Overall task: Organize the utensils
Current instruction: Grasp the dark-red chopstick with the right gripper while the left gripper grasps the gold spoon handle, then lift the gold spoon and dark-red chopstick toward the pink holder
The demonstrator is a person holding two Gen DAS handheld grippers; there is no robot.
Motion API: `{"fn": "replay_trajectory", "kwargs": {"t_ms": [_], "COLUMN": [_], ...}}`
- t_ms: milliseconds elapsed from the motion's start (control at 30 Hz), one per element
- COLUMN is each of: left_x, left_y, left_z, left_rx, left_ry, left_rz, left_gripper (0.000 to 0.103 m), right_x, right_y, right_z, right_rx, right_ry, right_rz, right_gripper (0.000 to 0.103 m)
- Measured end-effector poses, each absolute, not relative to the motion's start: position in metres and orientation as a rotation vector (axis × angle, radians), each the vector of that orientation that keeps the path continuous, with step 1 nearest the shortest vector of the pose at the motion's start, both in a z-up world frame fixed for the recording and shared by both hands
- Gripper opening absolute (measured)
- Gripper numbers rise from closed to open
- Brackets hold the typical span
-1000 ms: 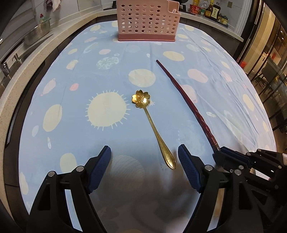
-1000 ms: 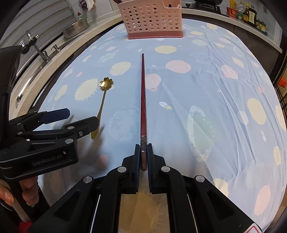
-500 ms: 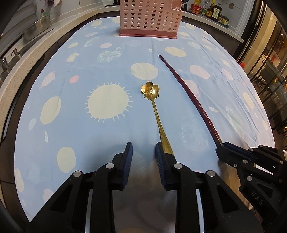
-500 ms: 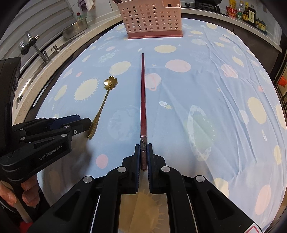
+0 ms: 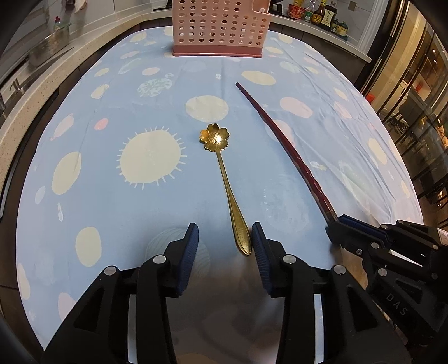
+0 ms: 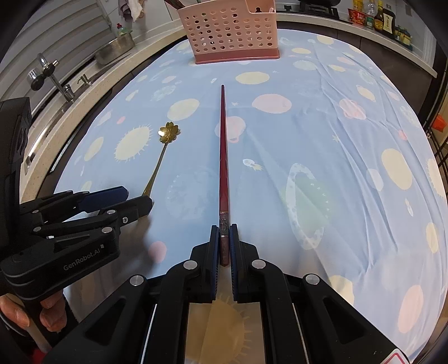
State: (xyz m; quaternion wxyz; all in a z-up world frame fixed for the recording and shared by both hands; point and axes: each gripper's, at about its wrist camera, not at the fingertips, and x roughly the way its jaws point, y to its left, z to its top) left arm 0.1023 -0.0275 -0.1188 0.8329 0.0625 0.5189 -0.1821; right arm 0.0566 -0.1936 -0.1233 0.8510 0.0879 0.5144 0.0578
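Note:
A gold spoon (image 5: 224, 173) with a flower-shaped bowl lies on the blue tablecloth; it also shows in the right wrist view (image 6: 165, 145). My left gripper (image 5: 224, 238) is open, its jaws either side of the spoon's handle end, which lies close to the right jaw. A dark red chopstick (image 6: 223, 156) lies pointing toward the pink perforated utensil basket (image 6: 232, 33). My right gripper (image 6: 224, 238) is shut on the chopstick's thick end. The chopstick (image 5: 285, 142) and basket (image 5: 221, 28) also show in the left wrist view.
The blue tablecloth (image 5: 112, 196) with sun and planet prints covers the table. A sink and tap (image 6: 53, 81) run along the left counter. Sauce bottles (image 5: 316, 14) stand on the far right counter.
My left gripper closed partly beside the spoon handle, then opened wider around its end. The spoon shifted slightly. The right gripper and chopstick have not moved.

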Motion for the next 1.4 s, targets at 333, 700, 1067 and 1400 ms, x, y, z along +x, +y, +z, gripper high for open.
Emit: {"fn": "replay_trajectory", "kwargs": {"t_ms": [333,700,1067,1400], "left_x": [0.102,0.108,0.132,0.146], "left_y": [-0.018,-0.003,-0.001,-0.008], "left_z": [-0.115,-0.065,-0.035,-0.006], "left_rx": [0.108,0.039,0.019,0.016], "left_ry": [1.099,1.014,0.949,0.906], "left_rz": [-0.389,-0.384,-0.370,-0.388], "left_gripper": [0.010,0.010,0.001,0.001], "right_x": [0.055,0.054,0.066,0.083], "right_y": [-0.195,-0.201,-0.215,-0.221], "right_z": [-0.121,-0.086,-0.038,0.005], "right_rx": [0.187,0.203,0.243,0.241], "right_ry": [1.071,0.993,0.878,0.754], "right_rz": [0.120,0.124,0.136,0.134], "right_gripper": [0.007,0.007,0.007,0.007]}}
